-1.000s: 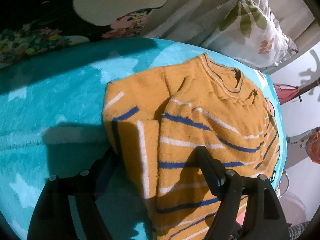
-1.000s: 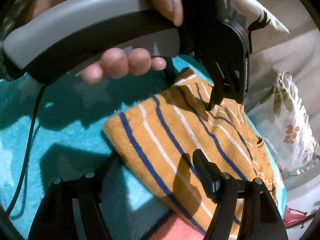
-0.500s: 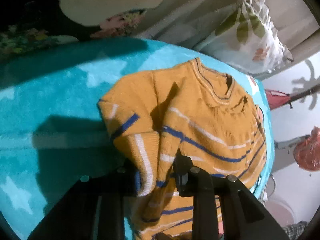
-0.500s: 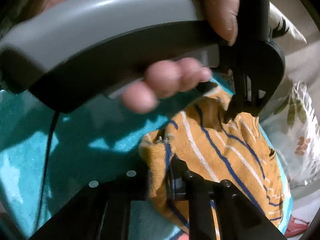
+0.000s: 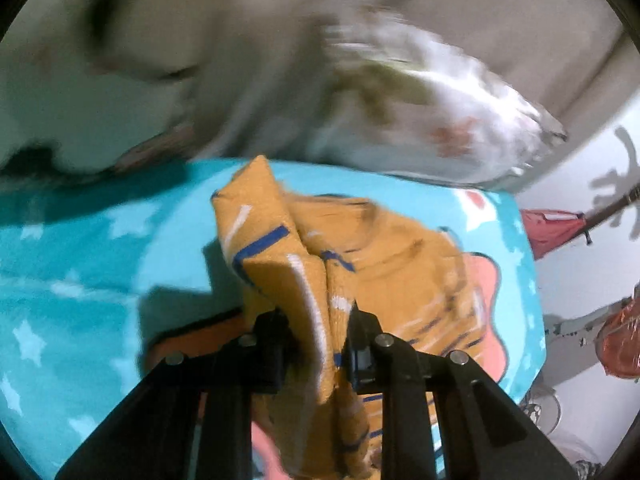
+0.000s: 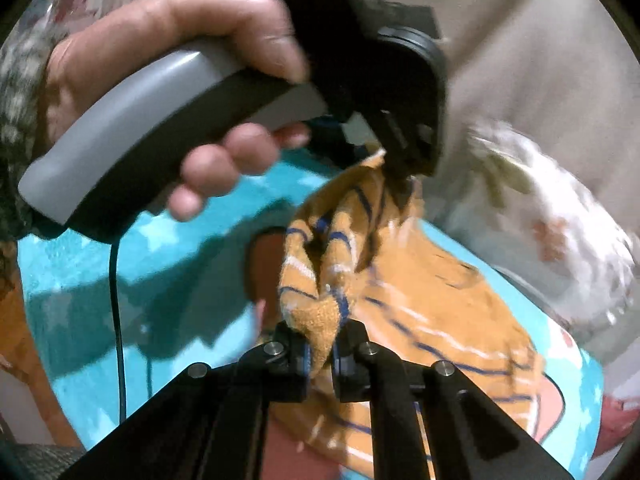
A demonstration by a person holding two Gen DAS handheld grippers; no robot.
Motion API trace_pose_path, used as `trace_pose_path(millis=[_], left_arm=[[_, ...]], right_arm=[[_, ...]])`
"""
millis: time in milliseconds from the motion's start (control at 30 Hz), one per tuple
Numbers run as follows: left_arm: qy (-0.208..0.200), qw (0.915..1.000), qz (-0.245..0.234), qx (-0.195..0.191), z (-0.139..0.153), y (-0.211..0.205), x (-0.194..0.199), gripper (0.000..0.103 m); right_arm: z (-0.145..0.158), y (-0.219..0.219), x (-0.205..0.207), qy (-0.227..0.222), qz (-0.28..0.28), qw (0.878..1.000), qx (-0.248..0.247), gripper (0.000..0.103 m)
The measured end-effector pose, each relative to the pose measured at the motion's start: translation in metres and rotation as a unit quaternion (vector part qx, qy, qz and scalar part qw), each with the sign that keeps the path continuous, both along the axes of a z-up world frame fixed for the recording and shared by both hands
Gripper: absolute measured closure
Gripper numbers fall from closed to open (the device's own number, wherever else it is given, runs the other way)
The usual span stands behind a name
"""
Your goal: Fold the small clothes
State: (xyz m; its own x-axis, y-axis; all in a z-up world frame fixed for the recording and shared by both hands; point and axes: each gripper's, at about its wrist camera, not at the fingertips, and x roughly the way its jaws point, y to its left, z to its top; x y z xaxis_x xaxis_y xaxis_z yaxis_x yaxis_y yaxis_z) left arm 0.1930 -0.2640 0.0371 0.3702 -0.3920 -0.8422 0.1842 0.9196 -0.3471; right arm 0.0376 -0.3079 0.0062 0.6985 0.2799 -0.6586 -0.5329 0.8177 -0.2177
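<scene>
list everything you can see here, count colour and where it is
sweater: one, mustard with blue and white stripes, on the blanket, near edge lifted by both grippers
blanket: one, turquoise with white stars and a pink shape, under the sweater
pillow: one, white with a floral print, blurred, behind the blanket
cable: one, black, hanging from the left gripper's handle
left gripper: one, black, shut on a bunched fold of the sweater; jaws have just been closing
right gripper: one, black, shut on the sweater's edge
hand: one, holding the left gripper's grey handle
</scene>
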Motion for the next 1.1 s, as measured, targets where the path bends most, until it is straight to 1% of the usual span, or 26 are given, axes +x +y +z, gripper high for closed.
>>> trace_pose_path(millis=[100, 133, 167, 200, 267, 333, 367, 400, 433, 467, 533, 567, 600, 667, 733, 767, 800, 867, 900, 933, 967, 1000, 1033, 1067, 1100], left_arm=[[-0.010, 0.9992, -0.039, 0.001, 0.013, -0.070, 0.001, 0.082], [-0.010, 0.9984, -0.055, -0.001, 0.013, -0.094, 0.002, 0.082], [-0.010, 0.9969, -0.077, 0.003, 0.012, -0.126, 0.002, 0.082], [-0.008, 0.9959, -0.090, 0.008, 0.008, -0.147, 0.003, 0.082], [0.008, 0.9938, -0.109, 0.017, -0.008, -0.188, 0.007, 0.081], [0.038, 0.9930, -0.111, 0.017, -0.032, -0.216, 0.012, 0.077], [0.053, 0.9926, -0.109, 0.010, -0.043, -0.225, 0.015, 0.076], [0.058, 0.9924, -0.108, 0.004, -0.047, -0.228, 0.014, 0.075], [0.062, 0.9921, -0.109, -0.006, -0.046, -0.228, 0.012, 0.074], [0.062, 0.9917, -0.110, -0.020, -0.042, -0.226, 0.010, 0.073], [0.052, 0.9911, -0.112, -0.048, -0.023, -0.217, 0.003, 0.069], [0.043, 0.9917, -0.109, -0.052, -0.015, -0.211, -0.001, 0.060], [0.026, 0.9932, -0.101, -0.052, -0.002, -0.202, -0.007, 0.047], [-0.003, 0.9965, -0.074, -0.038, 0.014, -0.184, -0.018, 0.033], [-0.025, 0.9990, -0.036, -0.004, 0.021, -0.161, -0.031, 0.033], [-0.028, 0.9993, -0.024, 0.009, 0.019, -0.156, -0.035, 0.033], [-0.027, 0.9993, -0.008, 0.022, 0.016, -0.145, -0.040, 0.033], [-0.014, 0.9992, 0.019, 0.034, 0.001, -0.124, -0.051, 0.033], [-0.008, 0.9987, 0.030, 0.041, -0.005, -0.116, -0.054, 0.033], [0.001, 0.9975, 0.047, 0.053, -0.015, -0.107, -0.059, 0.033], [0.006, 0.9967, 0.057, 0.058, -0.021, -0.101, -0.062, 0.033], [0.014, 0.9956, 0.069, 0.062, -0.029, -0.093, -0.066, 0.033], [0.020, 0.9946, 0.078, 0.066, -0.034, -0.084, -0.072, 0.033], [0.023, 0.9931, 0.086, 0.076, -0.040, -0.082, -0.076, 0.033], [0.025, 0.9911, 0.090, 0.095, -0.046, -0.082, -0.081, 0.033]], right_arm=[[0.010, -0.069, -0.003, 0.001, -0.037, 0.999, 0.027, 0.095], [0.011, -0.088, -0.002, 0.001, -0.048, 0.998, 0.031, 0.095], [0.010, -0.112, -0.004, 0.000, -0.066, 0.997, 0.033, 0.095], [0.008, -0.131, -0.006, 0.000, -0.081, 0.996, 0.032, 0.095], [-0.003, -0.167, -0.005, 0.015, -0.110, 0.994, 0.024, 0.095], [-0.019, -0.196, -0.002, 0.044, -0.131, 0.990, 0.020, 0.094], [-0.026, -0.207, -0.005, 0.063, -0.141, 0.988, 0.024, 0.089], [-0.031, -0.218, -0.003, 0.084, -0.142, 0.986, 0.034, 0.083], [-0.035, -0.229, -0.003, 0.105, -0.145, 0.983, 0.048, 0.077], [-0.035, -0.236, -0.010, 0.111, -0.149, 0.981, 0.055, 0.067], [-0.029, -0.252, -0.016, 0.109, -0.152, 0.980, 0.065, 0.060], [-0.028, -0.265, -0.010, 0.111, -0.154, 0.979, 0.070, 0.055], [-0.026, -0.274, -0.008, 0.113, -0.159, 0.978, 0.077, 0.054], [-0.024, -0.295, 0.004, 0.125, -0.171, 0.972, 0.102, 0.054], [-0.020, -0.315, 0.020, 0.141, -0.185, 0.962, 0.144, 0.054], [-0.018, -0.321, 0.034, 0.150, -0.186, 0.957, 0.167, 0.054], [-0.016, -0.327, 0.046, 0.163, -0.188, 0.948, 0.197, 0.054], [-0.013, -0.333, 0.070, 0.194, -0.183, 0.927, 0.265, 0.052], [-0.014, -0.335, 0.081, 0.207, -0.179, 0.918, 0.288, 0.048], [-0.016, -0.335, 0.100, 0.223, -0.174, 0.908, 0.308, 0.046], [-0.019, -0.330, 0.110, 0.232, -0.176, 0.905, 0.309, 0.045], [-0.023, -0.325, 0.121, 0.241, -0.181, 0.904, 0.304, 0.045], [-0.027, -0.318, 0.127, 0.255, -0.179, 0.900, 0.305, 0.050], [-0.036, -0.314, 0.140, 0.291, -0.162, 0.885, 0.326, 0.082], [-0.043, -0.312, 0.152, 0.321, -0.150, 0.871, 0.339, 0.090]])
